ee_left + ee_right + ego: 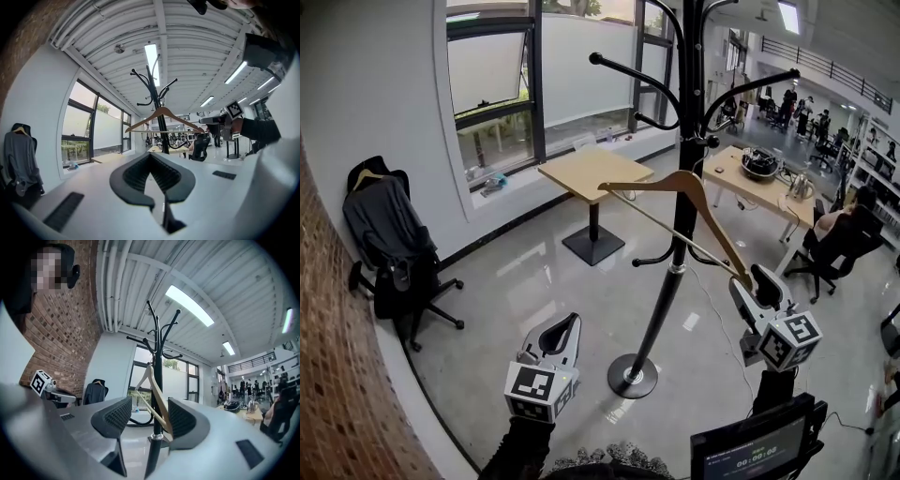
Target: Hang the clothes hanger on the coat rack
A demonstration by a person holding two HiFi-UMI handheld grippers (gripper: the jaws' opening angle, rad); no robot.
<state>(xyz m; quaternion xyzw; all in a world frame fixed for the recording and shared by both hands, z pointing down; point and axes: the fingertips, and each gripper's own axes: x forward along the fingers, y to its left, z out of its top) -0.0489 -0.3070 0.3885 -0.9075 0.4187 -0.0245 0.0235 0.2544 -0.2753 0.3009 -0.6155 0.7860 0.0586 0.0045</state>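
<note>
A black coat rack (661,309) stands on the shiny floor in front of me, and both gripper views show its pole (155,89) (157,348). A wooden clothes hanger (712,225) (176,117) hangs level at the pole, below the upper arms; its hook is hidden. The near end of the hanger (157,401) lies between the jaws of my right gripper (755,277) (147,408). It rests against the right jaw, with a gap to the left one. My left gripper (572,319) (151,154) is low on the left, shut and empty.
A small wooden table (591,169) stands behind the rack by the window. An office chair with a dark jacket (389,244) is at the left wall. A desk (759,187) and a seated person (839,234) are at the right. A brick wall (337,394) runs along my left.
</note>
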